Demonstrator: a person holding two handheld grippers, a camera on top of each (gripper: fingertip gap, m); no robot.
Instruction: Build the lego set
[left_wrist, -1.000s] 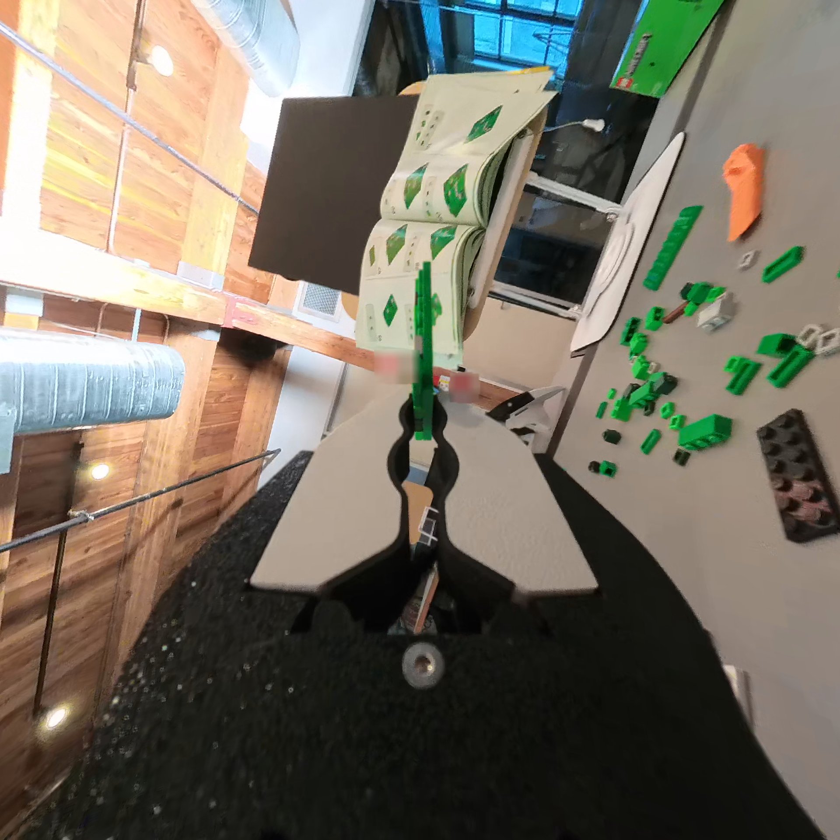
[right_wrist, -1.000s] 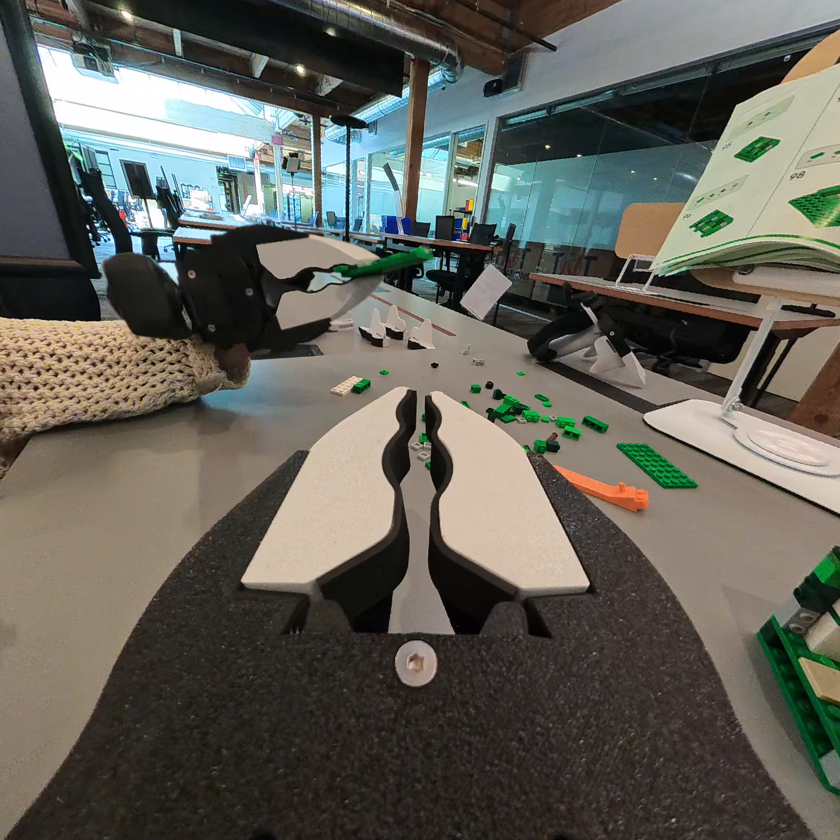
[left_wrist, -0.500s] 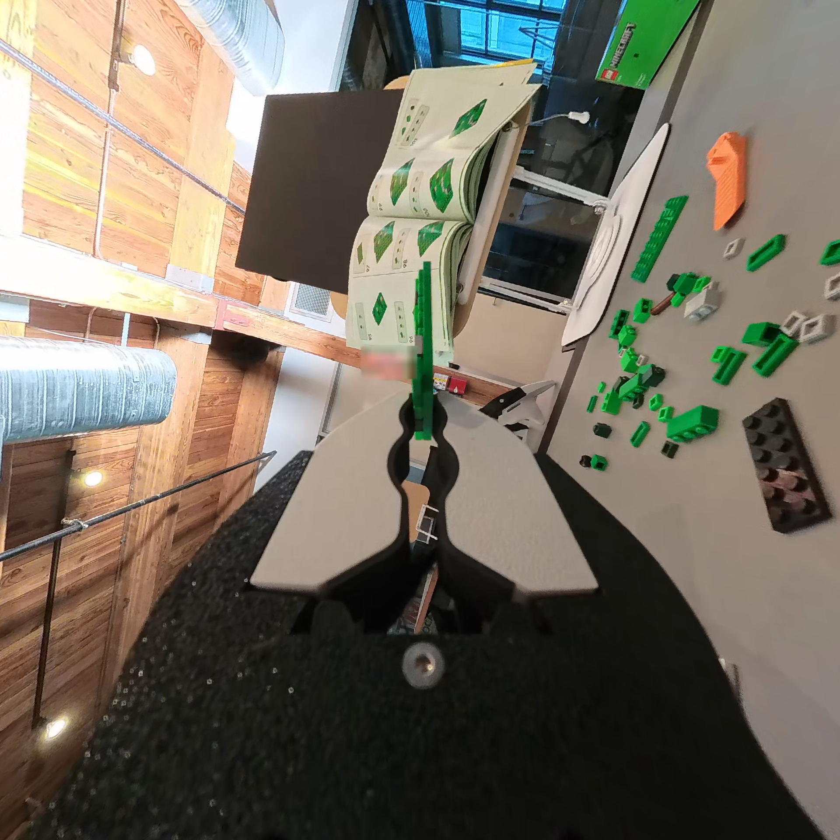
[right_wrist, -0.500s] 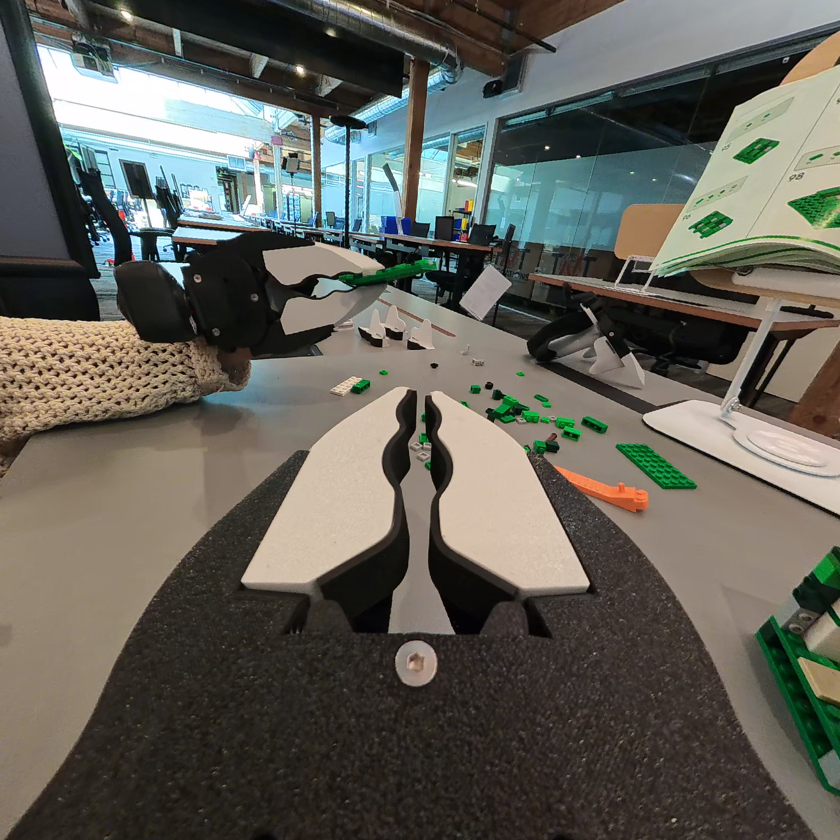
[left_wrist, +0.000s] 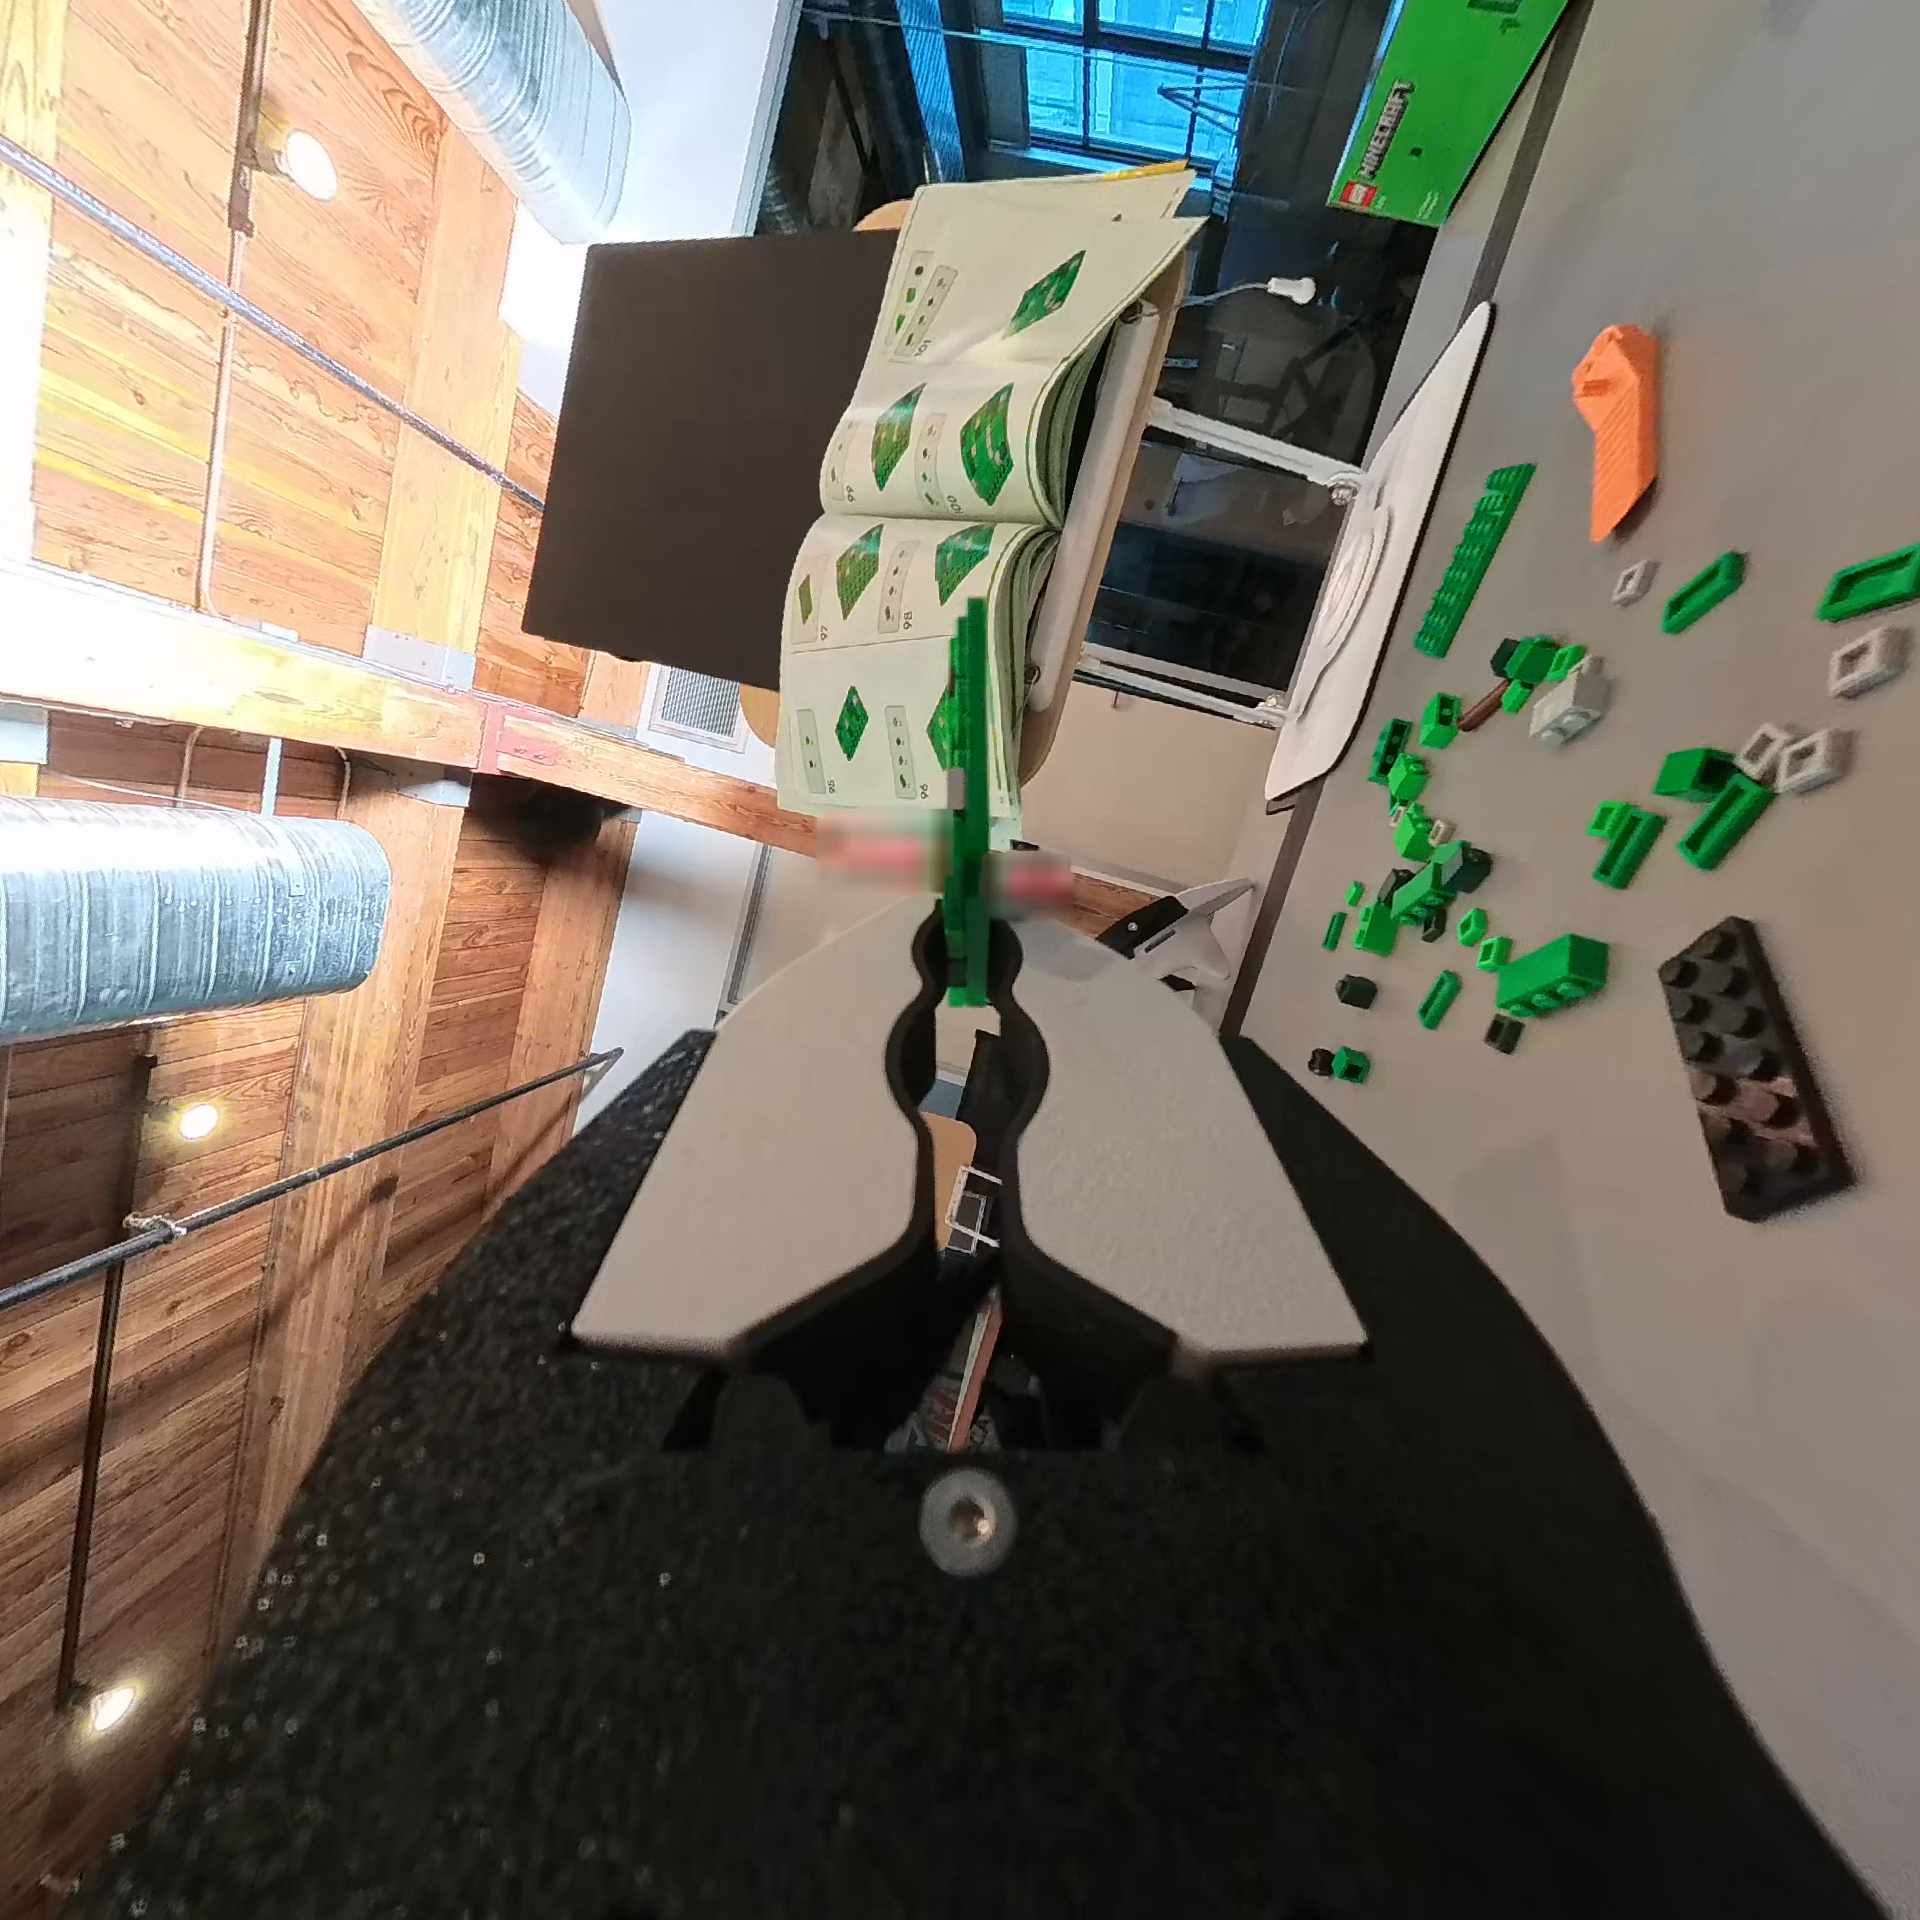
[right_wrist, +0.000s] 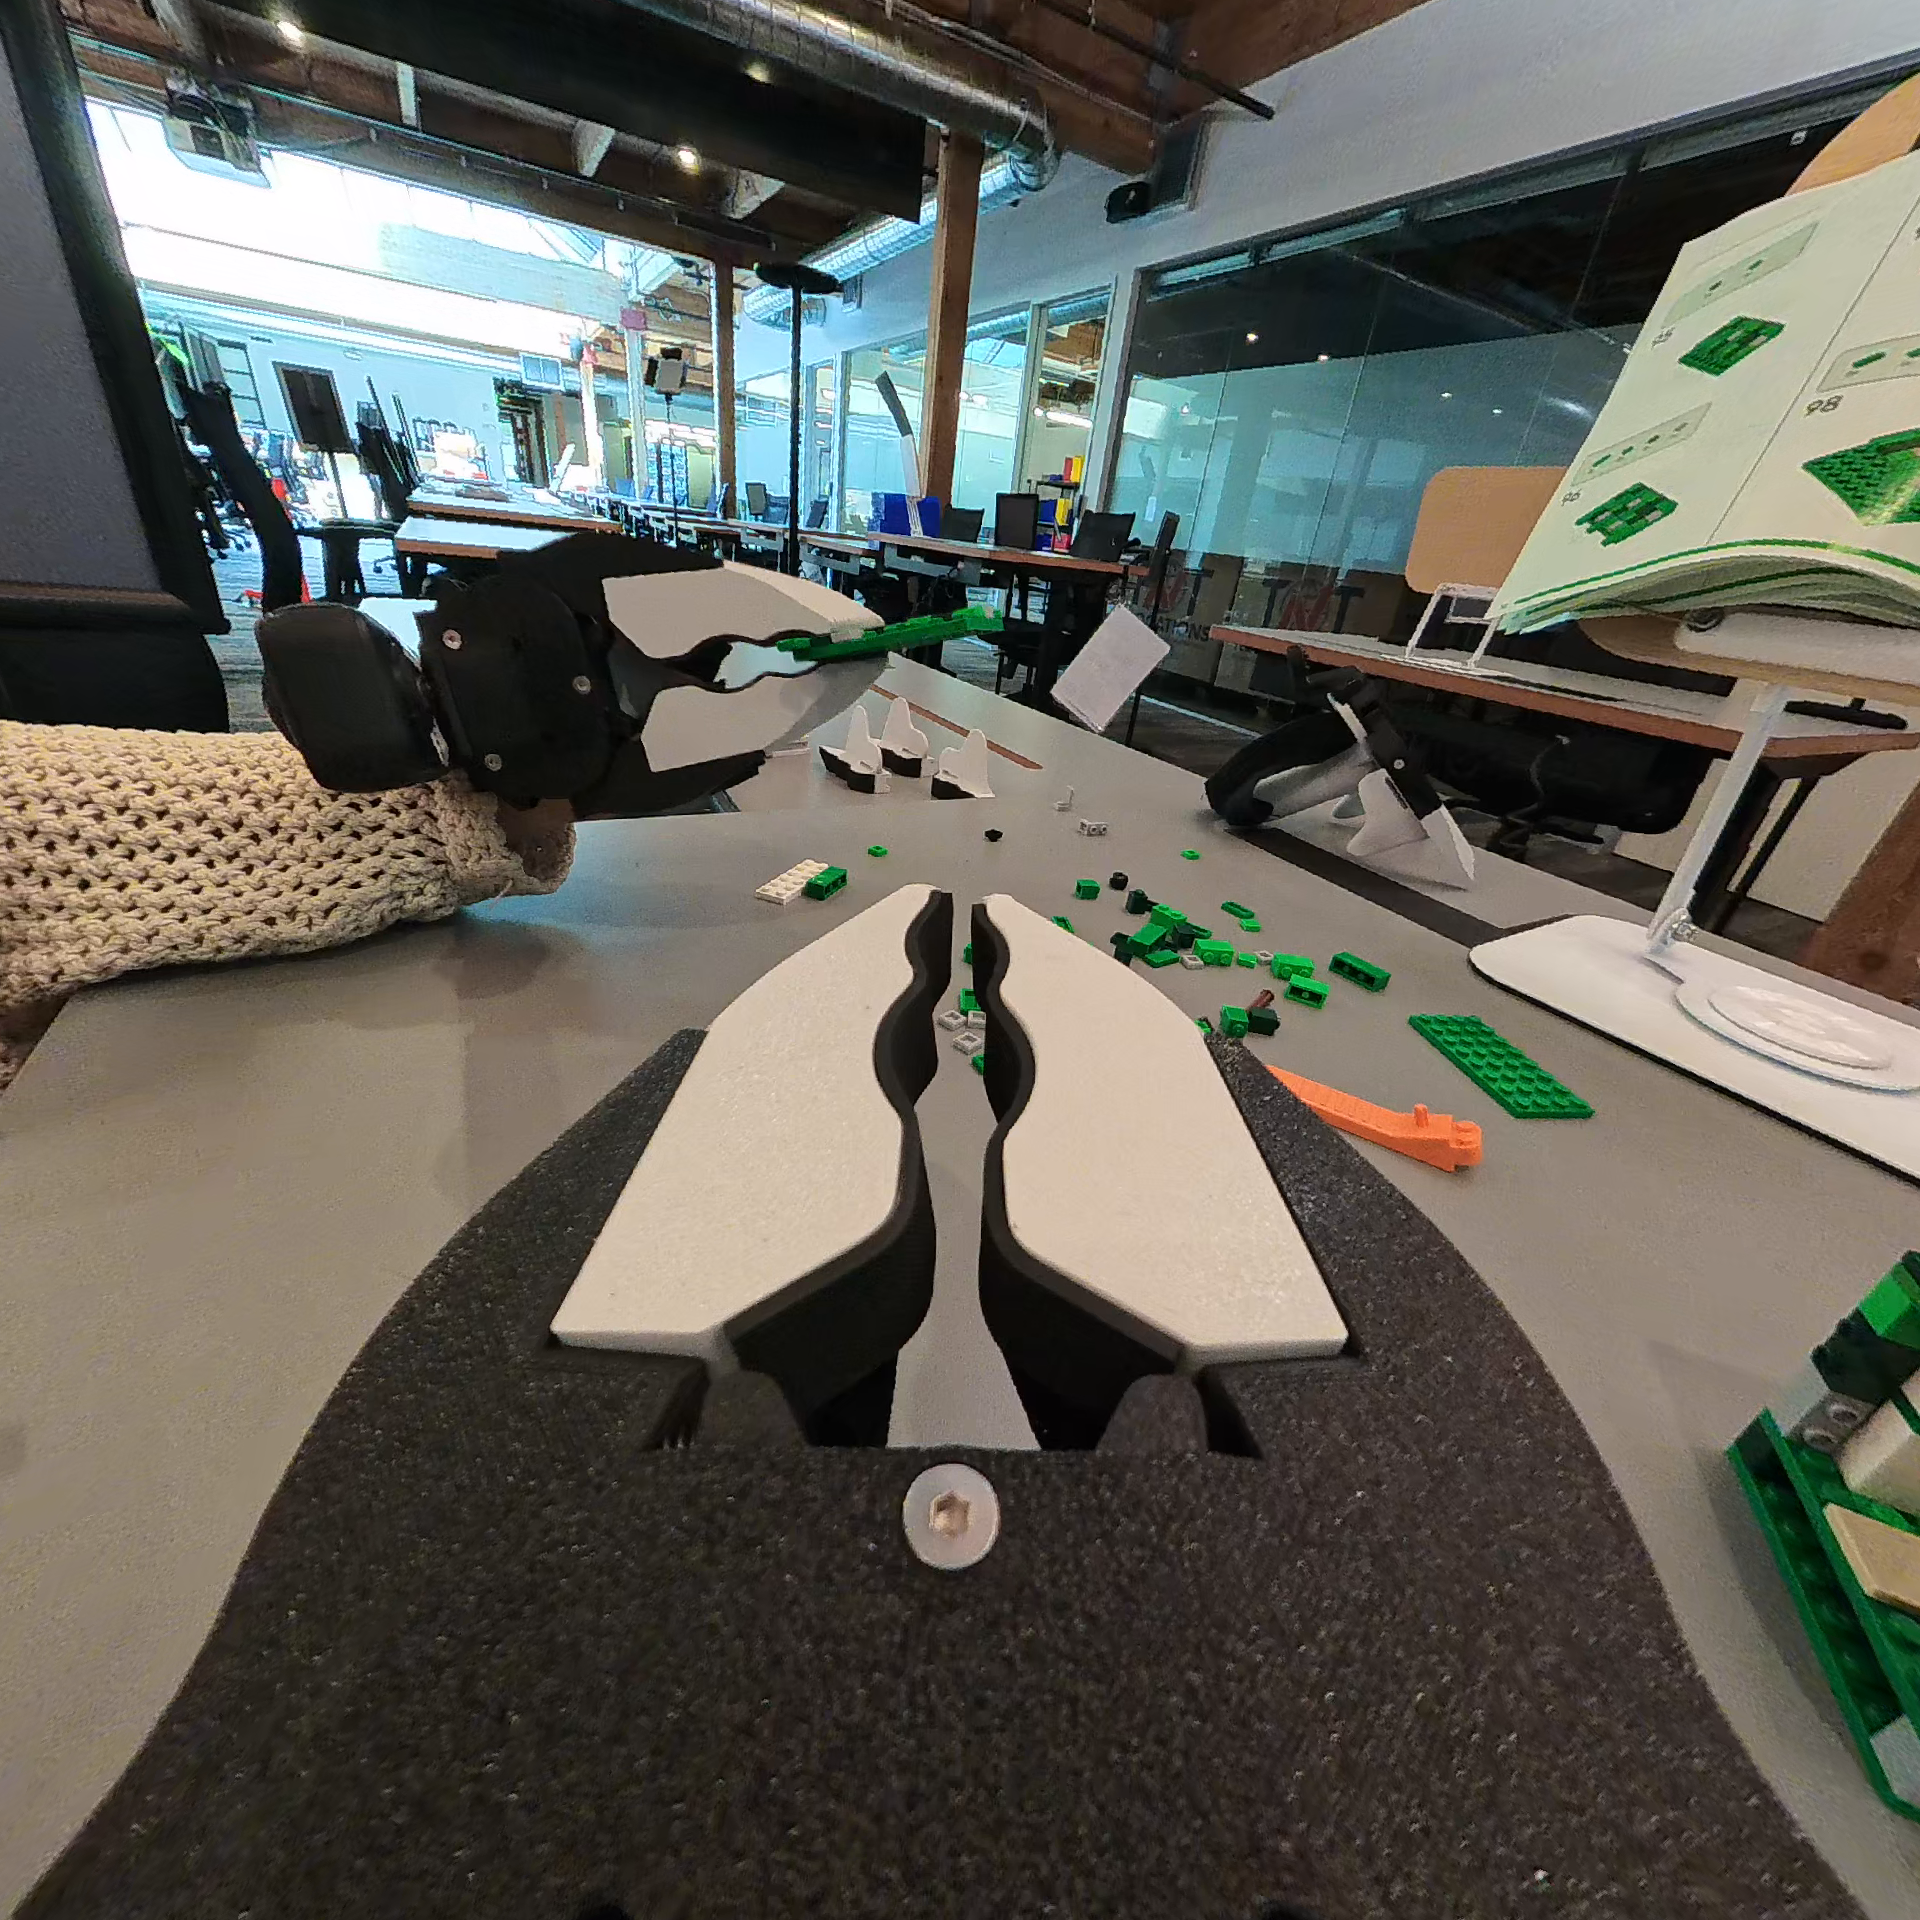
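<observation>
My left gripper is rolled on its side above the table and shut on a thin green plate assembly, seen edge-on and sticking out past the fingertips. In the right wrist view this left gripper hovers at the left, with the green plate about level. My right gripper rests low over the grey table, its fingers nearly together with nothing between them. Loose green pieces lie just beyond its tips. A partly built green model stands at the lower right.
An open instruction book sits on a white stand at the right. An orange brick separator and a long green plate lie near it. A black plate and a green box show in the left wrist view. A knitted sleeve rests at the left. Left tips to right tips: about 20 centimetres. The right tips stand about 20 centimetres off the partly built green model.
My left gripper has tipped the green plate from slightly upward to about level and shifted a little. The right gripper has not moved.
</observation>
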